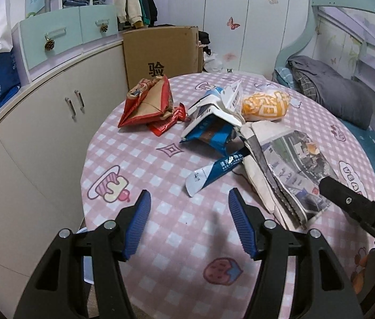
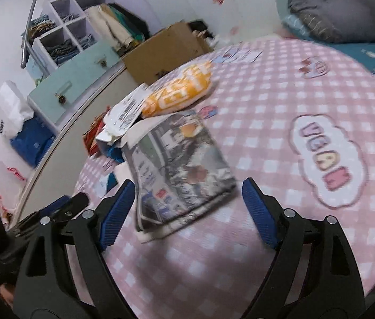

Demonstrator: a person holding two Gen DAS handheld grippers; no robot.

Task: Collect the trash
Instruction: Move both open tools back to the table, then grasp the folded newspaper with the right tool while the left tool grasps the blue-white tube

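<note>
Round table point(image 1: 176, 242) with a pink-and-white checked cloth, cartoon prints on it, one cloud reading "VEGAN" point(image 2: 325, 156). Trash sits in a loose heap at centre frame of the left wrist view: crumpled red and kraft-brown snack wrapper point(image 1: 147, 103) upper left of the pile, torn blue-and-white carton packaging point(image 1: 208, 130) in the middle, slim blue sachet with white Chinese characters point(image 1: 214, 171) below it, orange-and-white printed plastic bag point(image 1: 266, 105) upper right, its lettering not readable, and a flat grey printed pouch like newspaper point(image 1: 294, 170) at right. A white barcode label point(image 2: 127, 113) pokes up mid-left in the right wrist view. Brown cardboard box point(image 1: 161, 53) behind the table shows the character "验". Left gripper point(image 1: 188, 223), bottom centre, jaws apart and empty over bare cloth, just short of the sachet. Right gripper point(image 2: 187, 207), jaws spread wide, near edge of the grey pouch lies between the blue pads, not pinched; its black body reads "DAS" at lower right of the left view.
</note>
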